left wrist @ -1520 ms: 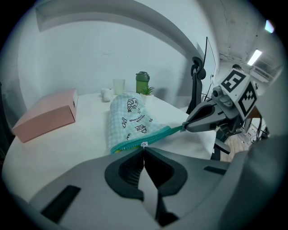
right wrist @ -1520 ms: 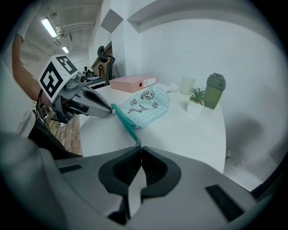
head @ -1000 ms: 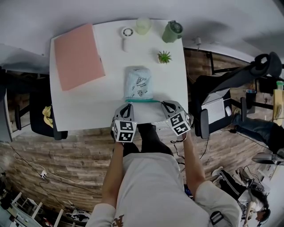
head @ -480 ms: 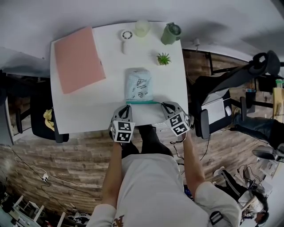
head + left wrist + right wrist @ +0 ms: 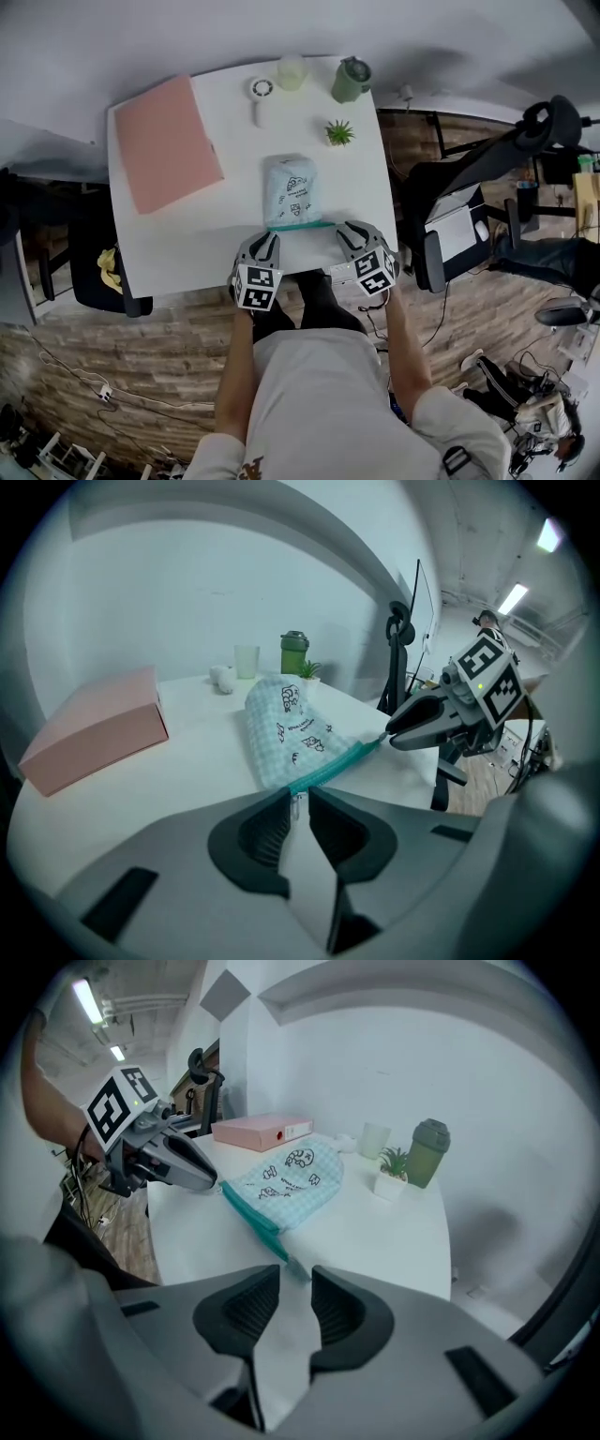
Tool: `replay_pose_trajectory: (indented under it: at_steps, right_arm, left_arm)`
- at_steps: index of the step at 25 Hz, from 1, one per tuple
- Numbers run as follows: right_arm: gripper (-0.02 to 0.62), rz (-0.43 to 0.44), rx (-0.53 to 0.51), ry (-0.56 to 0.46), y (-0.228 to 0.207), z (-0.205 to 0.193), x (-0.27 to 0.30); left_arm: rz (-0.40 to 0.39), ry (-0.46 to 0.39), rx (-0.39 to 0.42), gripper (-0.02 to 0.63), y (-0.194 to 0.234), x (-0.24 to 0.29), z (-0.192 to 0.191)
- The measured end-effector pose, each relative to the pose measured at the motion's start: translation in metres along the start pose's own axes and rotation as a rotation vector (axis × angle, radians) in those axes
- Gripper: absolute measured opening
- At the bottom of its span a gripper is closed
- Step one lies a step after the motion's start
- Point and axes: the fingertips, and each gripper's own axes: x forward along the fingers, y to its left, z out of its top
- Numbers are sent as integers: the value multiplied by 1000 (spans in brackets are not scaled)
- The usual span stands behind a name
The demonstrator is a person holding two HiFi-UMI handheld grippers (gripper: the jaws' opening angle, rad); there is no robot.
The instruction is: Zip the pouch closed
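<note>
A pale blue checked pouch [image 5: 292, 192] lies flat on the white table [image 5: 187, 244], its teal zipper [image 5: 300, 226] along the near edge. My left gripper [image 5: 270, 236] sits at the zipper's left end. Its jaws are opening, and the small metal zip pull [image 5: 297, 802] stands loose in the narrow gap. My right gripper [image 5: 345, 230] is at the zipper's right end. Its jaws are also opening, with the teal end tab [image 5: 292, 1265] between them and not pressed. The two grippers face each other across the zipper [image 5: 333, 766].
A pink box [image 5: 164, 142] lies at the far left of the table. At the back stand a small white fan [image 5: 260, 94], a pale cup [image 5: 291, 70], a green lidded cup [image 5: 350, 79] and a small potted plant [image 5: 338, 132]. An office chair [image 5: 450, 225] is to the right.
Both grippers have stayed at the ends of the zipper. The head view has shifted a little, so the table sits slightly lower and to the left in the picture.
</note>
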Motion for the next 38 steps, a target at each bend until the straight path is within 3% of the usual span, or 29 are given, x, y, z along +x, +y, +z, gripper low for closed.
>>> replay_pose_trajectory:
  at_steps: [6,11,16,24,29,38]
  right_arm:
    - [157,-52,87,-160,3,44,-32]
    - [175,-112,137,-326,0,93,-69]
    - [178,-185,126,-467,-12,140,-109]
    - [206,-247,90,-631,-14,197,-167]
    - [230,-279,97,-698,-15,214,-188]
    - [230,-285,106,-717,-9,217,-190]
  left_arm:
    - [-5,-106,39,119,3,-31,31]
    - [20,-248,84,178,7,-70,84]
    - [62,-411,110,233,15,-108,138]
    - [111,-591,147,278,16,-166,197]
    - [131,-648,182,282,14,-187,215]
    - [132,-651,198,282,13,-192,216]
